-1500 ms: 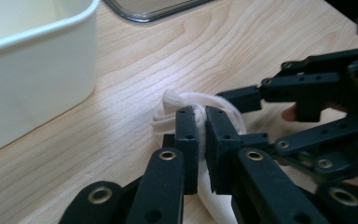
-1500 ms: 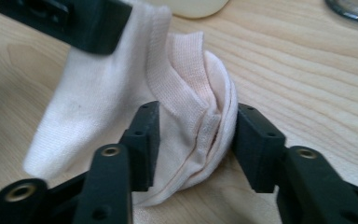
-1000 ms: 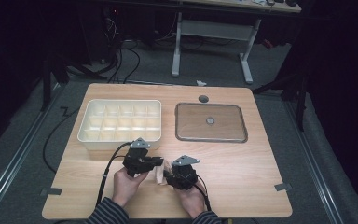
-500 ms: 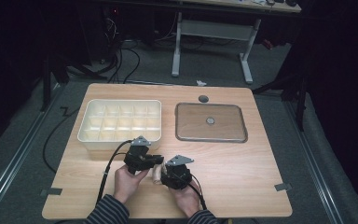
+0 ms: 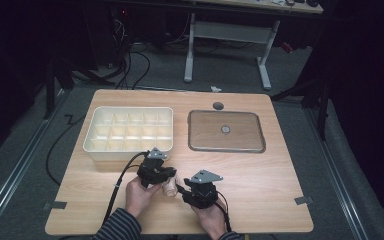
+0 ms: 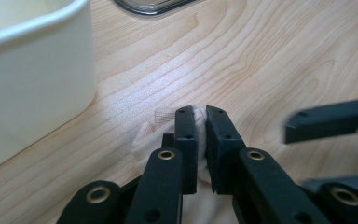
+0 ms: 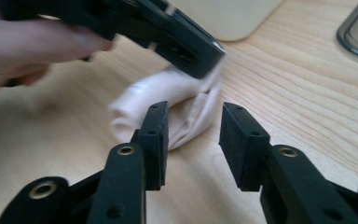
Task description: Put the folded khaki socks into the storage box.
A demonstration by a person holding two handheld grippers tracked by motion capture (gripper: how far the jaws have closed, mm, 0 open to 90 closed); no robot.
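Observation:
A rolled cream cloth (image 5: pixel 170 188) lies on the wooden table (image 5: pixel 260 190) near its front edge. My left gripper (image 5: pixel 168 178) is shut on one end of the cloth (image 6: pixel 144 133), and cream fabric shows pinched between its jaws (image 6: pixel 199 116). My right gripper (image 5: pixel 184 189) faces it from the right, with its jaws open (image 7: pixel 196 122). The cloth (image 7: pixel 186 105) lies just beyond its pads, apart from them. The left gripper (image 7: pixel 182 46) crosses above the cloth in the right gripper view. One jaw of the right gripper (image 6: pixel 326 121) shows blurred in the left gripper view.
A cream tray (image 5: pixel 125 152) divided into several compartments stands at the left, just behind the left gripper; its wall (image 6: pixel 28 84) is close by. A flat grey lid (image 5: pixel 226 149) with a centre knob lies at the right. A small dark disc (image 5: pixel 218 106) sits near the far edge.
The right gripper slid in toward the left gripper, then drew back a little to the right and toward the front edge. The left gripper and the cloth stayed put.

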